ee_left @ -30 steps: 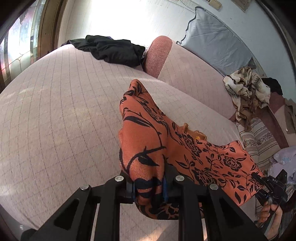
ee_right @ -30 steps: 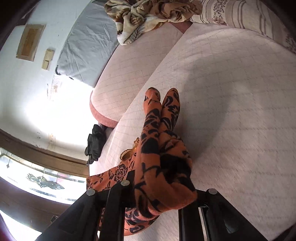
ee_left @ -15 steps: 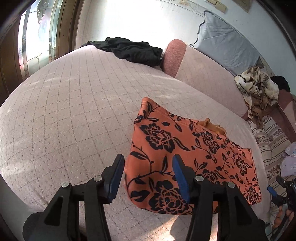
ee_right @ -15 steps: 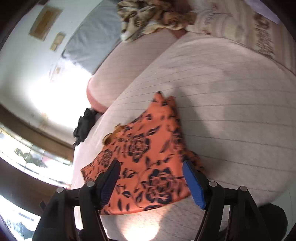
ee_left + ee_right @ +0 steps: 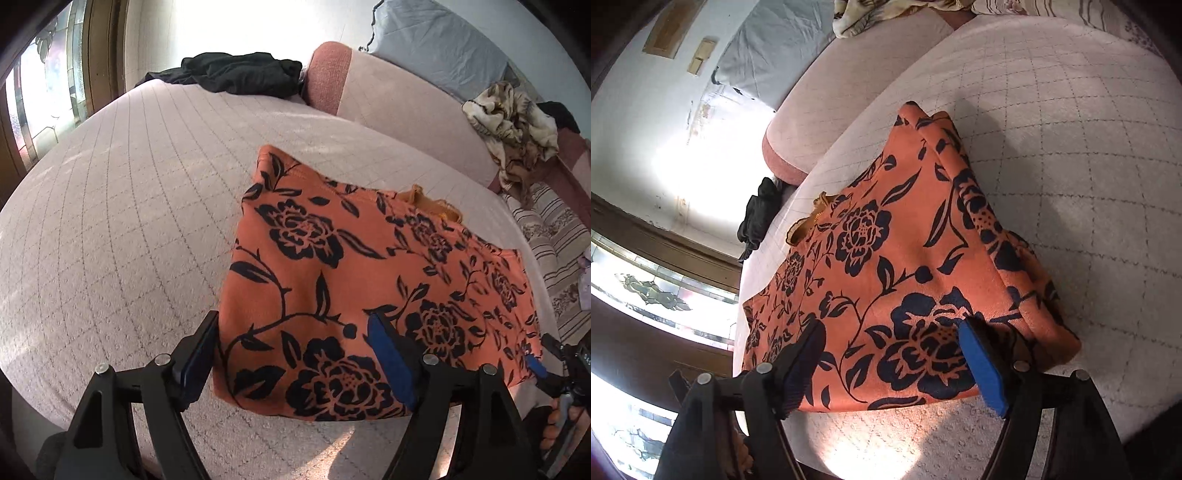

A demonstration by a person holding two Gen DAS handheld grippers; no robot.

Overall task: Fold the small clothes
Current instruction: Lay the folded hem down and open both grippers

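Left wrist view: the left gripper has its fingers spread wide with nothing between them, hovering over the near left corner of the orange floral garment. In the right wrist view the right gripper is likewise wide apart and empty-handed above the near right corner. The garment lies on the quilted pink bed as a fairly neat doubled rectangle, with a bunched edge on its right side and a mustard trim peeking out at the far edge. One fold appears done; a second fold, and probably some smoothing of the bunched side, seems left. A black garment and a crumpled patterned cloth lie farther off, possibly awaiting folding. No readable writing or labels show.
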